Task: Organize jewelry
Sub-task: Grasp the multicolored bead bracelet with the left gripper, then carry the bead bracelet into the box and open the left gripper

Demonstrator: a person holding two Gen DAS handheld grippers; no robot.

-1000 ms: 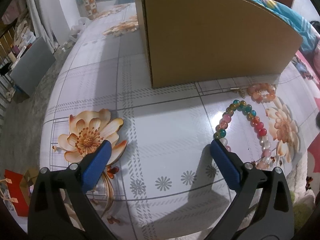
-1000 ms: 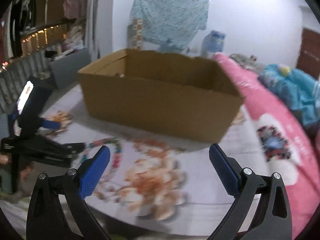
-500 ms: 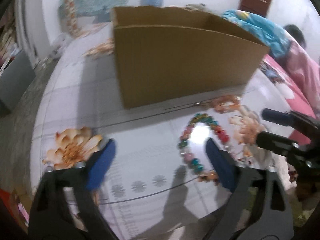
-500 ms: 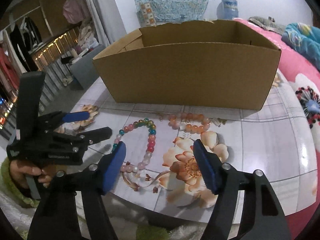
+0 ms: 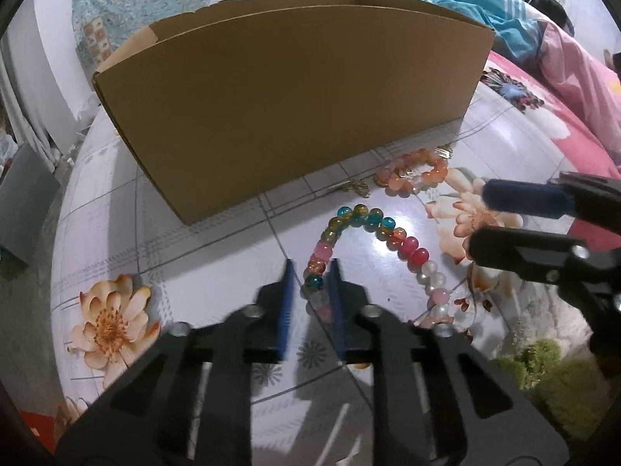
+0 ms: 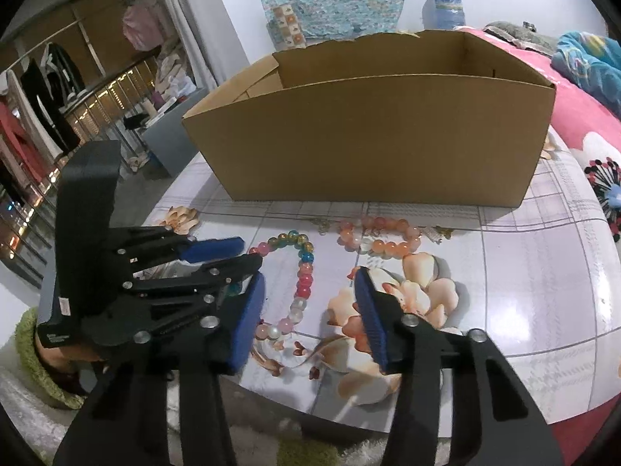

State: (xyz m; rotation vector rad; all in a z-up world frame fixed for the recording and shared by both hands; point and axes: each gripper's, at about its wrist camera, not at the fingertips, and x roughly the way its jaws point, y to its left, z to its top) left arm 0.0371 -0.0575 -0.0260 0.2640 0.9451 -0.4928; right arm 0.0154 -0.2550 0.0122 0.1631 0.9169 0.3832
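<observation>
Closing my left gripper [image 5: 310, 291] on the near-left run of the multicolour bead strand [image 5: 388, 233], w/ the blue pads either side of the beads and prob just touching them; jaws are closing at this moment, so I judge the pinch is only now taking hold. I take that run bc it's the side of the loop farthest from the cardboard box [image 5: 295, 89], w/ bare tabletop [image 5: 202, 240] around it for the fingers. The strand lies in an open arch in front of the box, its top nearest the box wall. My right gripper [image 6: 310, 306] hangs over the strand's near-right end, jaws closing too, nothing pinched yet. A 2nd piece, the peach bead bracelet [image 5: 411, 173], sits betw. the strand and the box, by a small gold-coloured bit I can't identify. Beads look glassy, round, smooth; prob slippery on the glossy floral top. Box is matte corrugated, open-topped, likely the drop spot.
</observation>
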